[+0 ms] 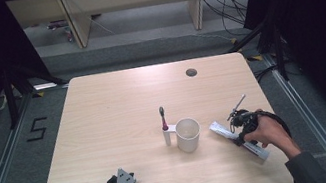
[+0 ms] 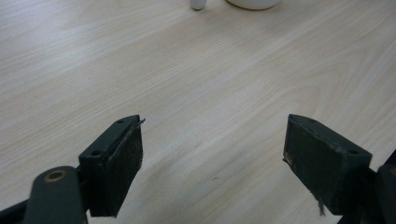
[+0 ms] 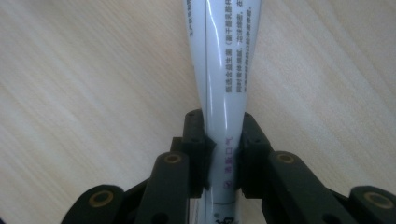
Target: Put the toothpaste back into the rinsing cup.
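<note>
The right gripper point(image 3: 223, 154) pinches a white toothpaste tube point(image 3: 224, 70) lying on the tabletop point(image 1: 113, 110), right of the cup point(image 1: 188, 134) and toothbrush point(image 1: 164, 122). The left gripper point(image 2: 212, 163) rests spread at the near edge. Squeezed too hard, the soft tube could buckle or slide out when lifted.

The left gripper point(image 2: 212, 163) has its two black jaws rising from the bottom, one at about 7 o'clock and the other at about 4 o'clock, standing wide apart with nothing but bare wood grain between them. The light wooden table point(image 2: 196, 84) runs under and beyond them. At about 12 o'clock, cut off by the top edge, sit the rounded white base of a small holder point(image 2: 198, 4) and, just beside it toward 1 o'clock, the bottom of a white cup point(image 2: 253, 3).
</note>
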`<state>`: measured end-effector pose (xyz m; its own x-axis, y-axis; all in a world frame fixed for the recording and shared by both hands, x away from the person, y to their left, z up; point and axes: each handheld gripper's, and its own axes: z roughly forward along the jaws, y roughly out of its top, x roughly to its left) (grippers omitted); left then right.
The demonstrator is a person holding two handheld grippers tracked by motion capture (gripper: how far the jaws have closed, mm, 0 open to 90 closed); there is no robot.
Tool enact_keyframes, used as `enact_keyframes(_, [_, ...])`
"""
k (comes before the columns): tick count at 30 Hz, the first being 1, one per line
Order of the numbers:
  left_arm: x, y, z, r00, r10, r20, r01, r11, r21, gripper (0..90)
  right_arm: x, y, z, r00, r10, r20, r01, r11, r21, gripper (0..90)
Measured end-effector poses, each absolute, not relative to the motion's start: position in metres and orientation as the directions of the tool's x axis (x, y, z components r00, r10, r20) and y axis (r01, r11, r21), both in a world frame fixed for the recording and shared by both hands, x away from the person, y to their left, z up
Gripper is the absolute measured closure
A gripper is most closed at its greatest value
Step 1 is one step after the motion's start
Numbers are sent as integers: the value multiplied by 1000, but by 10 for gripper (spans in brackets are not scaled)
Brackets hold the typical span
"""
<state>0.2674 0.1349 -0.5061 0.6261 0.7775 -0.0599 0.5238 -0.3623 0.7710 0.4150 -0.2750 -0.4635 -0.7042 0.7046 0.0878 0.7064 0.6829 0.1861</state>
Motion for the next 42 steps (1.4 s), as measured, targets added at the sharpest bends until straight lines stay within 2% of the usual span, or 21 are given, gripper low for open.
enact_keyframes(12, [268, 135, -507, 627, 777, -63, 525, -361, 770, 194, 412, -287, -443, -700, 706, 103, 690, 634, 350, 768])
enact_keyframes(20, [268, 135, -507, 631, 774, -62, 524, -365, 770, 195, 416, -293, -429, -672, 732, 117, 686, 556, 469, 768])
enact_keyframes(24, [268, 136, -506, 628, 776, -63, 523, -361, 772, 199, 418, -291, -421, -667, 735, 123, 683, 536, 497, 768])
enact_keyframes(28, [268, 136, -505, 617, 785, -53, 524, -360, 772, 199, 421, -289, -416, -661, 733, 161, 663, 471, 582, 768])
enact_keyframes(37, [268, 137, -505, 618, 784, -56, 527, -361, 769, 199, 426, -278, -402, -674, 730, 116, 603, 452, 657, 768])
enact_keyframes(42, [268, 138, -505, 621, 782, -54, 524, -363, 771, 199, 428, -270, -393, -675, 727, 126, 580, 418, 699, 768])
